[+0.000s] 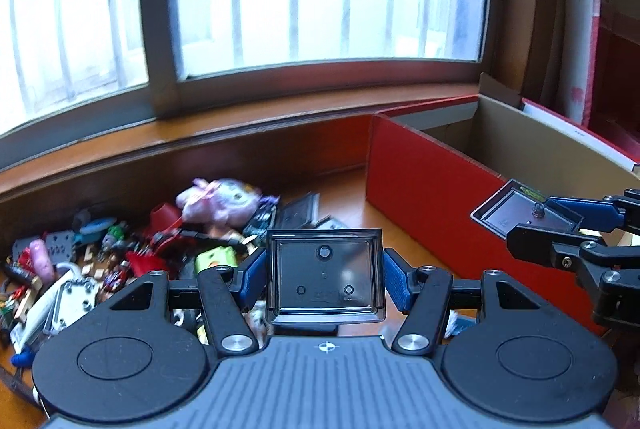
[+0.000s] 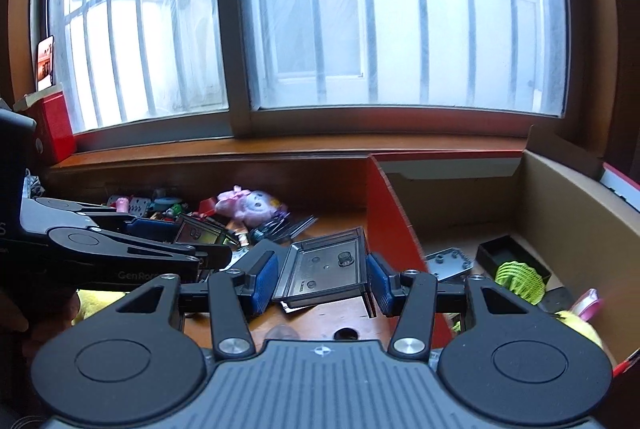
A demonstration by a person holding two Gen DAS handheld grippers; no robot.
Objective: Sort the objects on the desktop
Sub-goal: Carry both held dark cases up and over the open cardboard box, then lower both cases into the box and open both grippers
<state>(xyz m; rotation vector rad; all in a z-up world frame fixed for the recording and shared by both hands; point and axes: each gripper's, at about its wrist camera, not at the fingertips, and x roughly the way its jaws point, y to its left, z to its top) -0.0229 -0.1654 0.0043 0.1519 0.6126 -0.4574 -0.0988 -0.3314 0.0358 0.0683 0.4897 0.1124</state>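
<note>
Plastic trays (image 1: 325, 279) (image 2: 325, 271) clamped in left (image 1: 325, 283) and right claw (image 2: 322, 279)

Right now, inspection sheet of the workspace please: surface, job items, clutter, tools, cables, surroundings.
Surface: wooden desk, partly bare.
Job's things: two smoky plastic trays, one per tool; red cardboard box already holds a grey plate, a green item and a black tray.
Clutter: toy pile with a pink plush.
Grippers: left tool shut on clear tray; right tool shut on dark tray.
Cables: nothing seen.
Surroundings: barred window, wooden sill.
</note>
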